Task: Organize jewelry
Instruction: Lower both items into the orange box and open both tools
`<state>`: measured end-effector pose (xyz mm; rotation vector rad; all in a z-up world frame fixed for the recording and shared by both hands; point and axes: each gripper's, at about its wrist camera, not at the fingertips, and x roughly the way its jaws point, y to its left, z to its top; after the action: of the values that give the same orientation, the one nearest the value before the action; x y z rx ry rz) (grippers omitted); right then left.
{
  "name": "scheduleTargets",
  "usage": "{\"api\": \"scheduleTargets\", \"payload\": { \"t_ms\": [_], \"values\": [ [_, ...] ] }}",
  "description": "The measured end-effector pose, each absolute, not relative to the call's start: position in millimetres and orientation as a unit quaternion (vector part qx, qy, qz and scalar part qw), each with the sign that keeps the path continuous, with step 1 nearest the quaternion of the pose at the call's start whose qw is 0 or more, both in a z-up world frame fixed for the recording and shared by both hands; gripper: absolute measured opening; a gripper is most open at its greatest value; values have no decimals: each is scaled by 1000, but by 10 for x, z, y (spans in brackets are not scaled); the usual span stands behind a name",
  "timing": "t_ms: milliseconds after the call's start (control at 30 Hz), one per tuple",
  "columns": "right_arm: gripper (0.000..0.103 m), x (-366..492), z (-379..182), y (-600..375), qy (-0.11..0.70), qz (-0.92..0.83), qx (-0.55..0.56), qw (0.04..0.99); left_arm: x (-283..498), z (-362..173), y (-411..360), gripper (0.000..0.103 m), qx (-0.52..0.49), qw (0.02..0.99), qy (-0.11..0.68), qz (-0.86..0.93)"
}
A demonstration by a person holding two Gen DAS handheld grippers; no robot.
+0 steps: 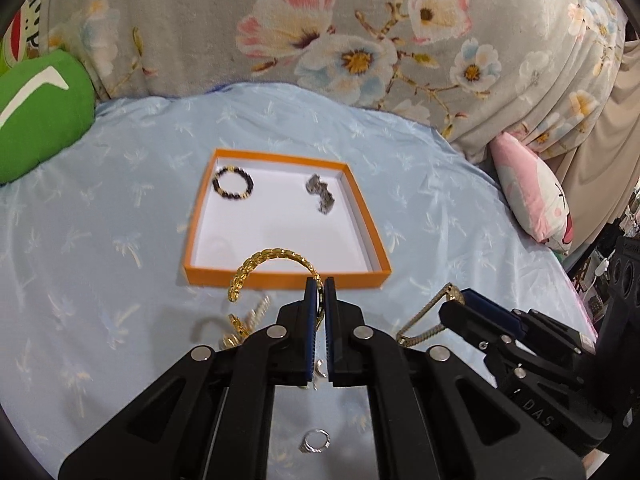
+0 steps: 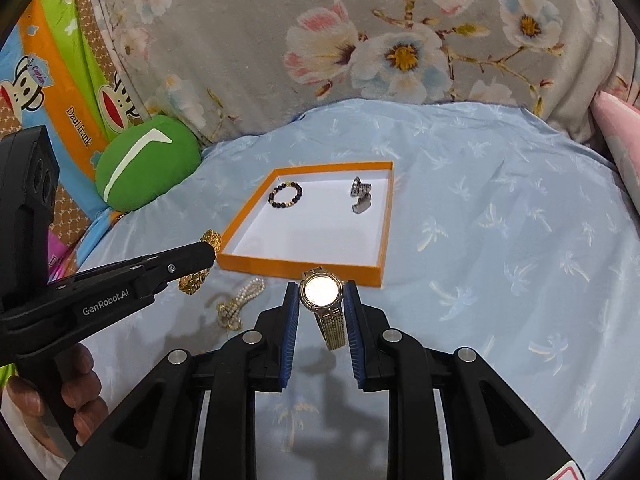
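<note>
An orange tray (image 1: 284,280) (image 2: 296,267) lies on the blue bedsheet, holding a black bead bracelet (image 1: 233,187) (image 2: 285,195) and a silver piece (image 1: 321,193) (image 2: 361,196). My left gripper (image 1: 319,286) is shut on a gold chain bracelet (image 1: 264,262) (image 2: 200,276), held above the sheet just before the tray's near edge. My right gripper (image 2: 322,292) is shut on a gold watch (image 2: 322,292) (image 1: 438,312), lifted near the tray's near edge. A pearl-and-gold necklace (image 2: 240,300) (image 1: 244,322) and a silver ring (image 1: 315,441) lie on the sheet.
A green cushion (image 1: 36,112) (image 2: 148,160) lies at the far left. A floral blanket (image 1: 320,20) rises behind the tray. A pink pillow (image 1: 532,196) sits at the right. A cartoon-print pillow (image 2: 60,80) stands at the left.
</note>
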<state>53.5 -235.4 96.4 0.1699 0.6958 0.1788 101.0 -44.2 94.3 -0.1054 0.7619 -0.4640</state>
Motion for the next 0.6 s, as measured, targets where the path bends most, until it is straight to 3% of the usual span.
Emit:
{"api": "scheduleTargets", "payload": {
  "t_ms": [300,600],
  "values": [
    [22,1211,1403,-2374,291,86,78,950,1587,1218,-355,3,-41,920,334,-203],
    [22,1964,992,-2317,333,83,90,935,2291,852,-538,3,-39,912,357,-200]
  ]
}}
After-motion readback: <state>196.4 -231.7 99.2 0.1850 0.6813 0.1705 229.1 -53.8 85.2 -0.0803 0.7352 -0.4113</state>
